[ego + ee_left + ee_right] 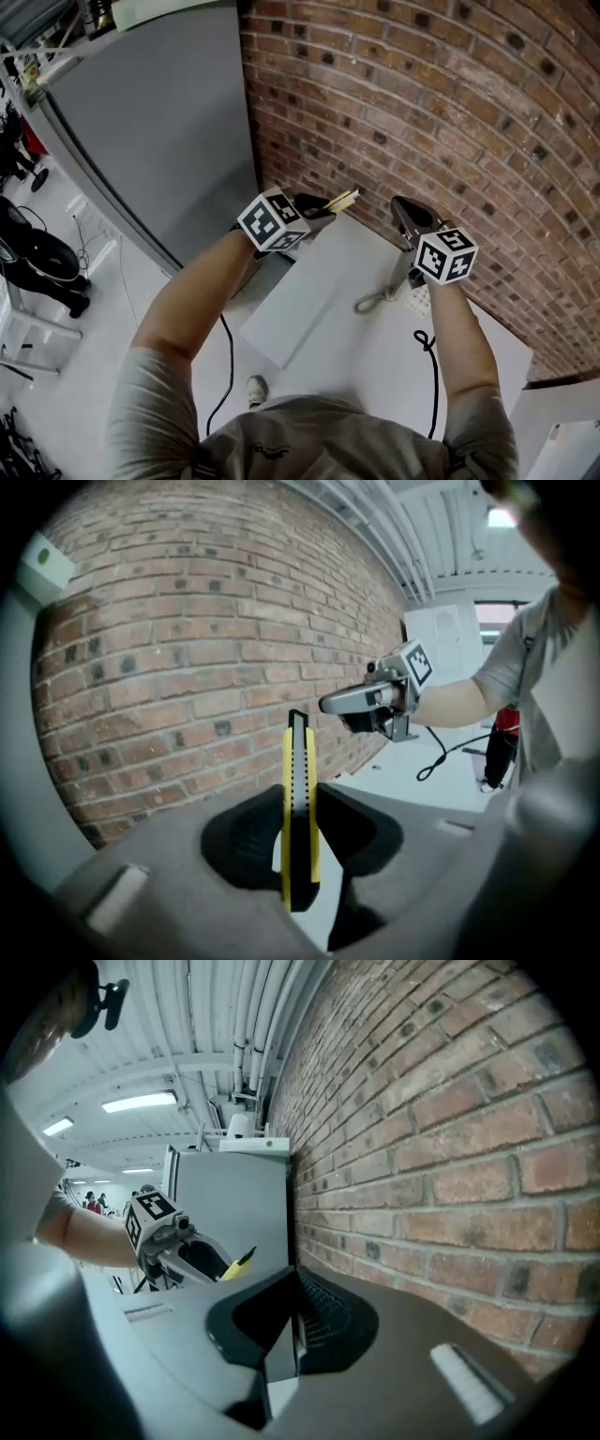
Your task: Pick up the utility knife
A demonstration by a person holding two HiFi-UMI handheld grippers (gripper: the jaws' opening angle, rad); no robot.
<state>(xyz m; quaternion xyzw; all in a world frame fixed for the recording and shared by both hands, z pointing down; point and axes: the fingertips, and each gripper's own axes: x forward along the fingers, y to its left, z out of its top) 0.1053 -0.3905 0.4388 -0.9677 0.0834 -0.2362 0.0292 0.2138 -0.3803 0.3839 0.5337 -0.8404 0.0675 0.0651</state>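
The yellow and black utility knife (342, 199) is clamped between the pads of my left gripper (317, 206), lifted well above the table in front of the brick wall. In the left gripper view the knife (298, 780) stands on edge between the jaws, its black tip pointing away past the fingertips. My right gripper (401, 208) hangs level with it to the right, jaws together and nothing between them. It shows in the left gripper view as a grey closed beak (333, 703). The right gripper view shows my left gripper (202, 1260) with the knife's yellow tip (241, 1262).
The brick wall (422, 94) is close ahead of both grippers. A tall grey cabinet (159, 122) stands to the left. Below lies the white table (375, 366) with a black cable (427, 342) and a grey cord loop (375, 301).
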